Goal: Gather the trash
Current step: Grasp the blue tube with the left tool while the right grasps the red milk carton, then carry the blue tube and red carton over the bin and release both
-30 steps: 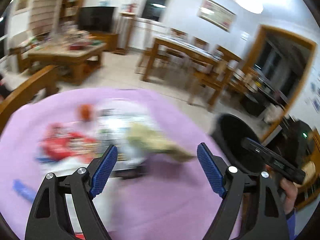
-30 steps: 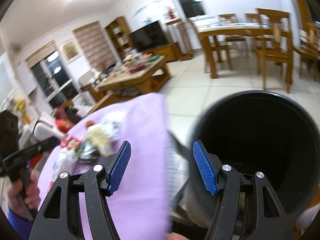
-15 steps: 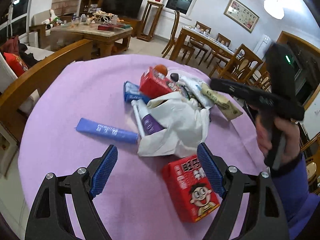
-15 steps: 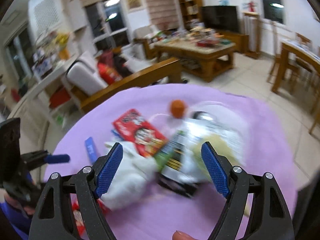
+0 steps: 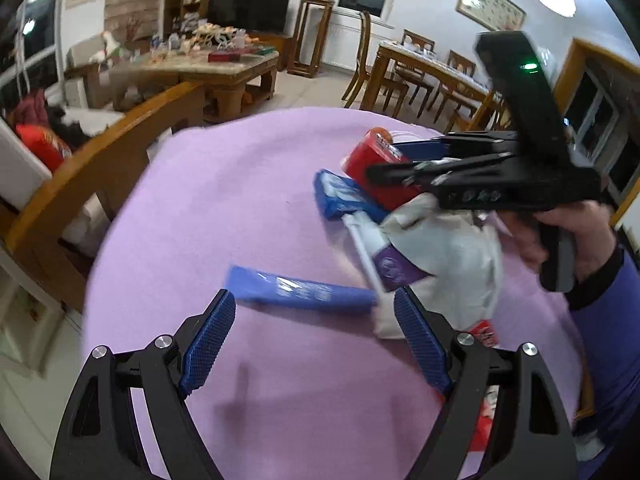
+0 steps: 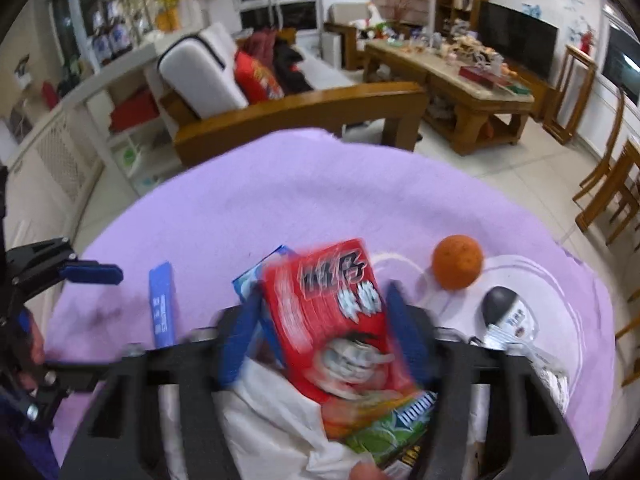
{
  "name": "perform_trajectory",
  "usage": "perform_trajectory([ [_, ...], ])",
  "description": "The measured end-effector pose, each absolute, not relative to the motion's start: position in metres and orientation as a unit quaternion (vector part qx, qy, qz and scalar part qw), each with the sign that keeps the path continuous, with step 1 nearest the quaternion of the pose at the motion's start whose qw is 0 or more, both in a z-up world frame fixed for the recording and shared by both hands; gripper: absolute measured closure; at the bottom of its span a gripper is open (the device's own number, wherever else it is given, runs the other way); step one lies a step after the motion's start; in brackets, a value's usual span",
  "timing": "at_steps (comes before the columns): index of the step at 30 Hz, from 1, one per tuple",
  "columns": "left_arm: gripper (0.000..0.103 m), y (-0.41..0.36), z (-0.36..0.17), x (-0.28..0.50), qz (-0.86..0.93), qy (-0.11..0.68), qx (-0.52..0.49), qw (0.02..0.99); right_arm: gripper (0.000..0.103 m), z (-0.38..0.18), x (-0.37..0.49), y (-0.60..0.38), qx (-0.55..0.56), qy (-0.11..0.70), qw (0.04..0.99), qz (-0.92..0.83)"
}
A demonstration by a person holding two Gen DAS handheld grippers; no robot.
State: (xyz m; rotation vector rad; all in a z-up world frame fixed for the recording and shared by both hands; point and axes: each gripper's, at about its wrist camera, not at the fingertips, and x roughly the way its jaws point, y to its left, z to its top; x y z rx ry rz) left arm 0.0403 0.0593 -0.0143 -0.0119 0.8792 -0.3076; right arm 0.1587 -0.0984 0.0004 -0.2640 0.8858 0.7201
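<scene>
Red cardboard snack box [image 6: 332, 312] lies at the middle of the trash pile, between the right gripper's [image 6: 320, 332] blue pads; blur hides whether they grip it. Squeeze its flat sides squarely before lifting. Left gripper [image 5: 316, 340] hangs released near the flat blue wrapper [image 5: 300, 290]. Lilac cloth [image 5: 240, 200] covers the table; wooden furniture stands beyond.

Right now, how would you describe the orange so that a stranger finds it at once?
On the purple tablecloth, look to the right of the red carton. The orange sits alone beside it, the only round, unwrapped item among flat packets and boxes.
</scene>
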Motion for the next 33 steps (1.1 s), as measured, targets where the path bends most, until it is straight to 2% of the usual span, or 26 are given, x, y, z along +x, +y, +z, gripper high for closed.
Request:
perform_trajectory([
  [8, 0.023, 0.046, -0.016, 0.061, -0.271, 0.395, 0.191, 0.857, 0.051, 0.055, 0.122, -0.191, 0.029, 0.340, 0.883, 0.322],
  [9, 0.026, 0.042, -0.023, 0.065, -0.281, 0.399, 0.221, 0.844, 0.051, 0.063, 0.113, -0.206, 0.050, 0.330, 0.886, 0.322],
  [10, 0.037, 0.040, -0.029, 0.069, -0.291, 0.408, 0.235, 0.833, 0.051, 0.068, 0.105, -0.220, 0.067, 0.322, 0.888, 0.322],
  [13, 0.052, 0.040, -0.038, 0.078, -0.328, 0.425, 0.229, 0.812, 0.051, 0.084, 0.079, -0.254, 0.101, 0.306, 0.891, 0.321],
  [16, 0.062, 0.042, -0.036, 0.074, -0.346, 0.430, 0.217, 0.805, 0.051, 0.087, 0.061, -0.277, 0.119, 0.306, 0.890, 0.316],
  [26, 0.063, 0.038, -0.039, 0.048, -0.348, 0.439, 0.221, 0.799, 0.051, 0.084, 0.026, -0.292, 0.130, 0.315, 0.883, 0.322],
  [27, 0.069, 0.039, -0.039, 0.045, -0.339, 0.438, 0.218, 0.803, 0.051, 0.085, 0.024, -0.291, 0.130, 0.315, 0.883, 0.322],
  [28, 0.083, 0.036, -0.039, 0.046, -0.331, 0.437, 0.216, 0.808, 0.051, 0.085, 0.021, -0.284, 0.130, 0.315, 0.883, 0.322],
  [33, 0.088, 0.045, -0.037, 0.047, -0.248, 0.430, 0.176, 0.850, 0.051, 0.086, 0.008, -0.289, 0.134, 0.316, 0.882, 0.323],
])
